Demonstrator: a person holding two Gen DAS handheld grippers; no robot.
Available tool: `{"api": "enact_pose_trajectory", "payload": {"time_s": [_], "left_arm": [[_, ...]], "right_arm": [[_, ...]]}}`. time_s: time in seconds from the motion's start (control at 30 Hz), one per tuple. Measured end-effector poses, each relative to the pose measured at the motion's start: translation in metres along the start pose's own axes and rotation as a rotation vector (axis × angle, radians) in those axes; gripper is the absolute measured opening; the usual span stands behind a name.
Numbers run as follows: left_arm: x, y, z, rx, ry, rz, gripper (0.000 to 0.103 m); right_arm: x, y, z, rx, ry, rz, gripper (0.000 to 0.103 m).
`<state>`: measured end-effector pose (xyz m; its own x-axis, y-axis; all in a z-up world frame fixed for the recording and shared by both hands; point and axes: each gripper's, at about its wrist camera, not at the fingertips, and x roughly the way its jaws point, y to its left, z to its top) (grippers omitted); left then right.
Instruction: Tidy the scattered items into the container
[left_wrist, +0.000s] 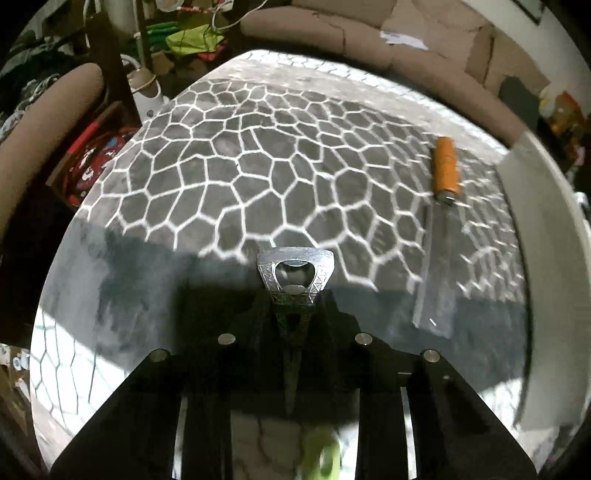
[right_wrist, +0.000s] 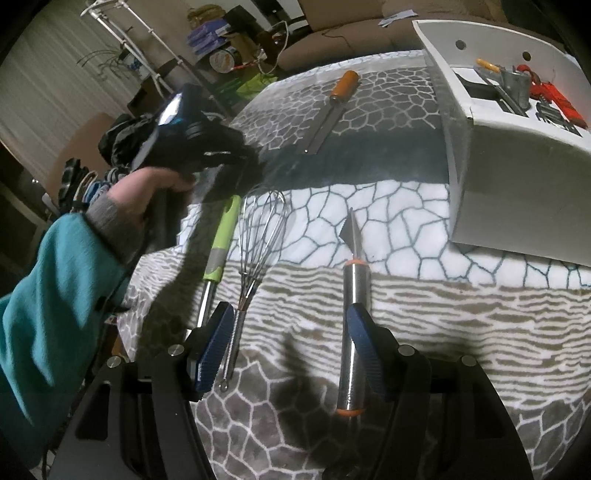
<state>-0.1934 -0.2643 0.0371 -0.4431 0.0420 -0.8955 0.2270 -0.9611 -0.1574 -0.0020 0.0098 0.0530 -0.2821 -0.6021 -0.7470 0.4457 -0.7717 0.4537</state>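
My left gripper (left_wrist: 293, 325) is shut on a silver bottle opener (left_wrist: 295, 275), whose head sticks out over the patterned cloth. An orange-handled file (left_wrist: 441, 206) lies to the right; it also shows in the right wrist view (right_wrist: 332, 107). My right gripper (right_wrist: 291, 339) is open and empty, low over the cloth. Between and ahead of its fingers lie a wire whisk (right_wrist: 255, 243), a steel-handled peeler (right_wrist: 352, 302) and a green-handled tool (right_wrist: 219, 247). The white container (right_wrist: 517, 147) stands at the right and holds several tools. The left hand-held gripper (right_wrist: 192, 133) hovers at the left.
The table is covered by a grey and white patterned cloth (left_wrist: 258, 155). A brown sofa (left_wrist: 351, 33) runs behind it. Clutter and a chair (left_wrist: 48, 122) stand at the left. The container's wall (left_wrist: 546, 236) rises along the right edge in the left wrist view.
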Motion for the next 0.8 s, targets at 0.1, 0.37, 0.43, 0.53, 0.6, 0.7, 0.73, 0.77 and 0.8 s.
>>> {"api": "enact_pose_trajectory", "payload": {"time_s": [0.1,0.37,0.43,0.53,0.6,0.7,0.73,0.77,0.8], "left_arm": [[-0.034,0.003,-0.015,0.005,-0.037,-0.068,0.006],[-0.111,-0.004,-0.071,0.075,-0.100,-0.171,0.007],[-0.122,0.004,-0.085,0.061,-0.136,-0.109,0.009],[-0.117,0.026,-0.097,-0.070,-0.120,-0.161,0.024],[-0.106,0.037,-0.100,-0.133,-0.116,-0.168,0.044],[-0.088,0.052,-0.102,-0.207,-0.101,-0.208,0.044],[-0.084,0.057,-0.101,-0.223,-0.097,-0.217,0.044],[-0.082,0.062,-0.099,-0.245,-0.099,-0.226,0.044],[-0.081,0.067,-0.097,-0.266,-0.105,-0.231,0.044]], "right_arm": [[0.001,0.002,-0.001,-0.010,-0.006,-0.008,0.066],[-0.004,0.008,0.000,-0.024,-0.069,0.003,0.066],[-0.007,0.009,0.000,-0.028,-0.087,0.004,0.066],[-0.010,0.013,0.000,-0.037,-0.103,0.048,0.066],[-0.006,0.017,0.006,-0.035,-0.095,0.042,0.066],[0.010,0.031,0.030,-0.034,-0.066,0.067,0.066],[0.016,0.037,0.042,-0.032,-0.061,0.077,0.066],[0.025,0.047,0.060,-0.047,-0.064,0.067,0.066],[0.032,0.054,0.073,-0.064,-0.070,0.054,0.066]]}}
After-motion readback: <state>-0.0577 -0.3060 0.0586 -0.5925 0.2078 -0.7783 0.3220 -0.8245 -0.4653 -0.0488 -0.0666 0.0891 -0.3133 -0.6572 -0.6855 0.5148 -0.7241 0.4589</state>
